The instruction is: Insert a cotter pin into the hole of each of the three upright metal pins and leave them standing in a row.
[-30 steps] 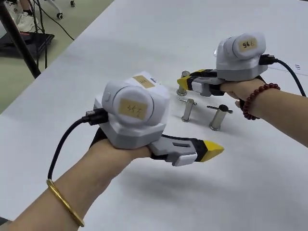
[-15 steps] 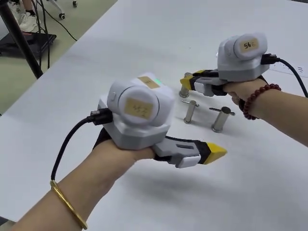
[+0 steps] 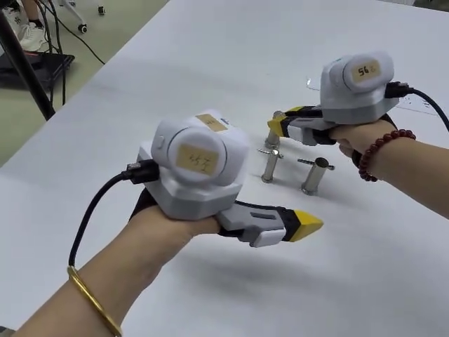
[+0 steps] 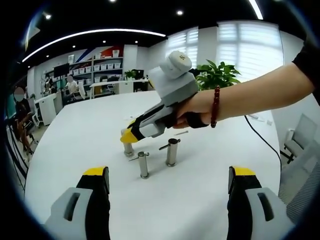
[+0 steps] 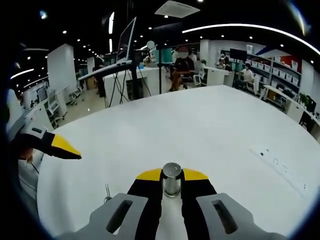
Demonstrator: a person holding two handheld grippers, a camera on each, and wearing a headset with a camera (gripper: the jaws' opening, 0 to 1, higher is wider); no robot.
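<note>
- The far pin [image 5: 171,182] is standing upright right between the jaws of the right gripper [image 3: 279,126], which are pinching it just under its top.
- The middle pin [image 3: 269,166] and third pin [image 3: 313,175] are standing just beside that gripper's tip, each already wearing a cotter [image 3: 271,152].
- I can't tell if the pinched pin is carrying one; the jaws are covering that bit.
- The left gripper [image 3: 306,225] is hovering well apart from the pins, jaws spread wide, holding nothing.
- My guess is the step is lining this last pin up with the other two. To do it well:
  - keep it dead vertical
  - get its base flat on the table [image 3: 210,63] before letting go
  - open slowly so no fingertip is dragging it over
  - stay off the neighbour's cotter.
- The right gripper view is giving the pin's round top sitting square between the yellow tips, which is hard to read from above in the head view.
- The left gripper view is giving all three side-on, looking more like a bent line than a row.
</note>
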